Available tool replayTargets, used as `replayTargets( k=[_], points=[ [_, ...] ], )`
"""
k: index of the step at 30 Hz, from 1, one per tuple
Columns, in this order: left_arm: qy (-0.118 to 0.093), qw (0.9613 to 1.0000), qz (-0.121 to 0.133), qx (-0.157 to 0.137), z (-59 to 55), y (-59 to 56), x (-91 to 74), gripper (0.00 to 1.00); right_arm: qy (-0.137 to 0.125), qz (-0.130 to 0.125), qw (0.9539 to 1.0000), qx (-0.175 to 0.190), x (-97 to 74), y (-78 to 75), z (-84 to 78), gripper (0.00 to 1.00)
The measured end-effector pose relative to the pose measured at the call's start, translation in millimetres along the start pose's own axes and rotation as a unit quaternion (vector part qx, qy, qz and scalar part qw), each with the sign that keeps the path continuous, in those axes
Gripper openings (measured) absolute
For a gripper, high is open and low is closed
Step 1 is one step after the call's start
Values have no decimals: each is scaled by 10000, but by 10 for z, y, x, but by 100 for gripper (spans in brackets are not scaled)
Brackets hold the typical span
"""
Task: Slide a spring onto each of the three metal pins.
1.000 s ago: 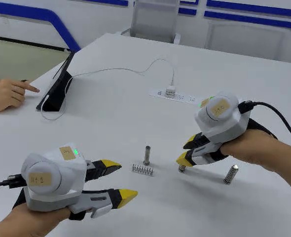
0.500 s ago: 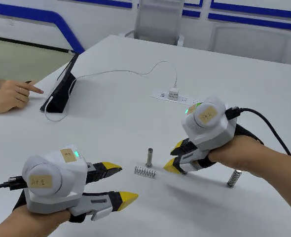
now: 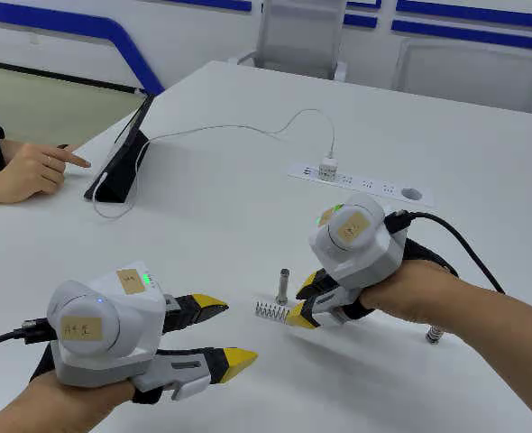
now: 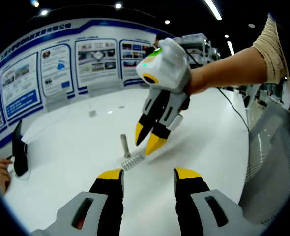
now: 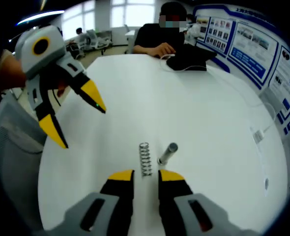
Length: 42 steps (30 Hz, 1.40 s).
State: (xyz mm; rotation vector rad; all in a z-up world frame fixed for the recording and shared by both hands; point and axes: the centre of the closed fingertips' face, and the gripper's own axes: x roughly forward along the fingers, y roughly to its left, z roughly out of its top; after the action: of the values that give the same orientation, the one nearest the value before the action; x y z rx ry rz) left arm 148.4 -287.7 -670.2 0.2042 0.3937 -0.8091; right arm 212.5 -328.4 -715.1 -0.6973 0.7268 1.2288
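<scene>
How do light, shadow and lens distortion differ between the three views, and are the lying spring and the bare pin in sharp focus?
Head view: even, soft light, a faint shadow on the table under the right claw, straight lines. Left gripper view: strong fisheye bends the wall posters; ceiling lamps glare. Right gripper view: windows overexposed; spring and pin sharp.

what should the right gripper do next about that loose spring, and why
Probably ease the right gripper forward and close on the spring. Its jaws are open and empty, just short of the spring's near end. The spring lies flat beside the bare upright pin, so it has to be gripped before it can go on.
</scene>
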Motion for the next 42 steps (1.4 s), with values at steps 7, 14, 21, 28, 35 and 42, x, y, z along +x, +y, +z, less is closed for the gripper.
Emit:
replayTargets(
  k=[7, 14, 21, 28, 35, 42],
  points=[
    [29, 10000, -6, -1, -16, -1, -1, 41, 61, 44, 10000, 7, 96, 9, -40, 18],
    [38, 10000, -7, -17, -26, -2, -1, 40, 100, 77, 9999, -18, 179, 12, -47, 17],
    [53, 10000, 20, -34, -51, 11, -35, 40, 164, 132, 9998, 28, 215, 45, -84, 14],
    [54, 10000, 28, -30, -52, 17, -43, 40, 163, 134, 9996, 192, 225, 50, -71, 12],
    [79, 10000, -4, -11, -61, -1, -30, 40, 225, 172, 9996, 95, 179, 125, -99, 12],
    [100, 9999, -75, 48, -31, -36, 22, 40, 171, 252, 9995, 16, 53, 200, -92, 12]
  ],
)
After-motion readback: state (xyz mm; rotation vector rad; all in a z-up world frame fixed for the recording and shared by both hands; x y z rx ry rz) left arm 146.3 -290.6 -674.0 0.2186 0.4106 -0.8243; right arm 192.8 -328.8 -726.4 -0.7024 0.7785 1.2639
